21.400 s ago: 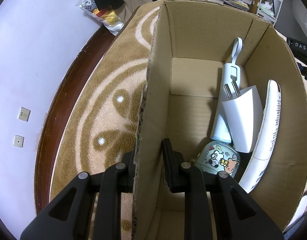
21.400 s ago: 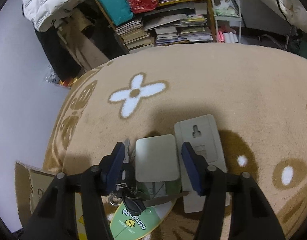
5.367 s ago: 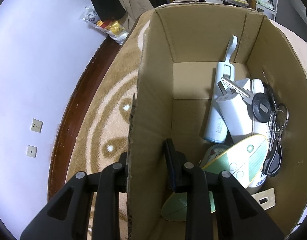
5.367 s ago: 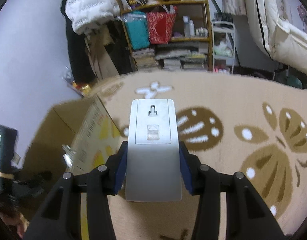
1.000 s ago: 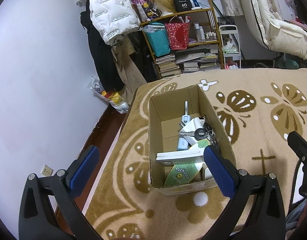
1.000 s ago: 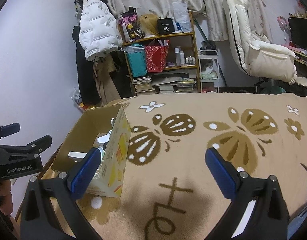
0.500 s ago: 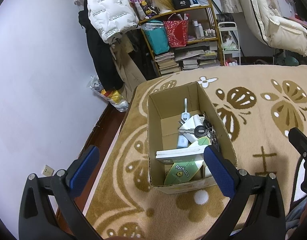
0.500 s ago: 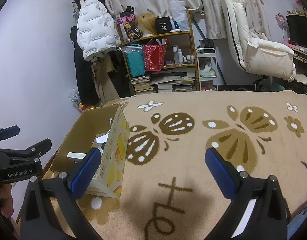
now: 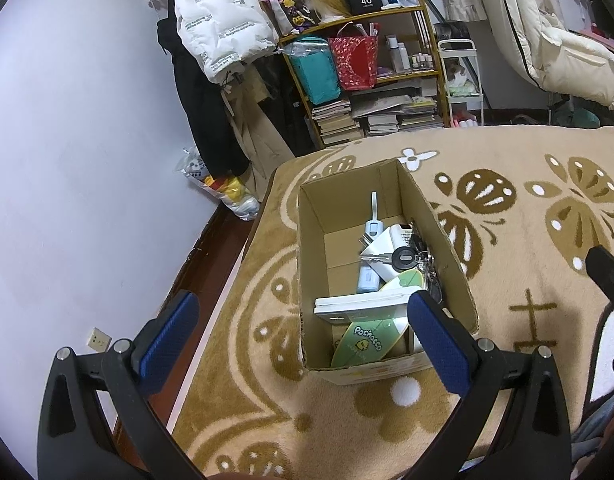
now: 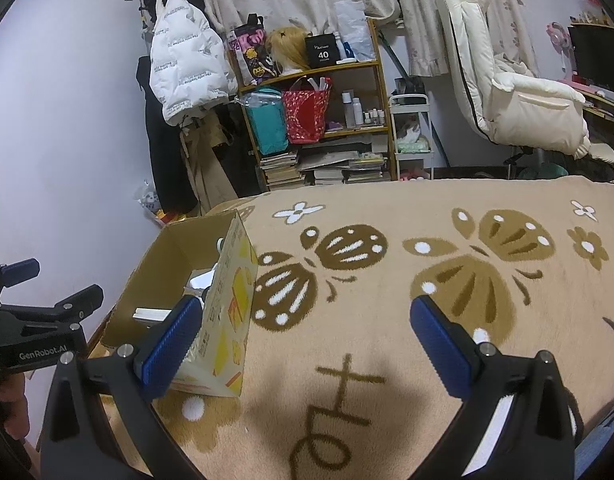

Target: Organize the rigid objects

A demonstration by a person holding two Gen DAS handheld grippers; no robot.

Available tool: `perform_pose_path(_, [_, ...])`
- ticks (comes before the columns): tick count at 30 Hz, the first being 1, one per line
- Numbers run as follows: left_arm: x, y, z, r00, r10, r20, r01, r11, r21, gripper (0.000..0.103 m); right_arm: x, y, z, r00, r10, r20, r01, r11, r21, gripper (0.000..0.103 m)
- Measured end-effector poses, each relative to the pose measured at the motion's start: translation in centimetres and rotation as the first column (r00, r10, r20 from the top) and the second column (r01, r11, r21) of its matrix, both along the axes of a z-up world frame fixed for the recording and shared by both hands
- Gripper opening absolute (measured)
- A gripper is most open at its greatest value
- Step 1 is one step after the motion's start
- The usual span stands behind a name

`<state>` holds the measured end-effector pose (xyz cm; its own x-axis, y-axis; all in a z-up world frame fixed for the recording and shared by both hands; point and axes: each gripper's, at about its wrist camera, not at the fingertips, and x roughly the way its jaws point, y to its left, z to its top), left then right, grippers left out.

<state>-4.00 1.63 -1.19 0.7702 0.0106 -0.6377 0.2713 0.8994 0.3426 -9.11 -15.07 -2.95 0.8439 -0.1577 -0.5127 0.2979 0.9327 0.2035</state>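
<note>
Indoors, a patterned rug point(image 9: 507, 360) carries a cardboard box point(image 9: 443, 240) near its left edge, filled with a white panel point(image 9: 359, 306), charger point(image 9: 381, 250) and keys point(image 9: 405, 258); both the left hand-held gripper point(image 9: 303, 334) and right hand-held gripper point(image 10: 303, 342) hover released, empty.

Cardboard box point(image 10: 175, 264) interior mostly hidden behind its near wall in the right wrist view, green Pochacco card point(image 9: 367, 340) partly covered by the white flat panel point(image 9: 359, 304), key bunch point(image 9: 423, 268) details too small to tell
</note>
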Motion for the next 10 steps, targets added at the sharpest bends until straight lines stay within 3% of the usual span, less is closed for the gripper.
perform_pose_path(10, [0.13, 0.2, -0.08, 1.0, 0.011, 0.003, -0.011, 1.0, 0.001, 0.103, 0.01, 0.72, 0.03, 1.0, -0.008, 0.013, 0.008, 1.0, 0.006, 0.103])
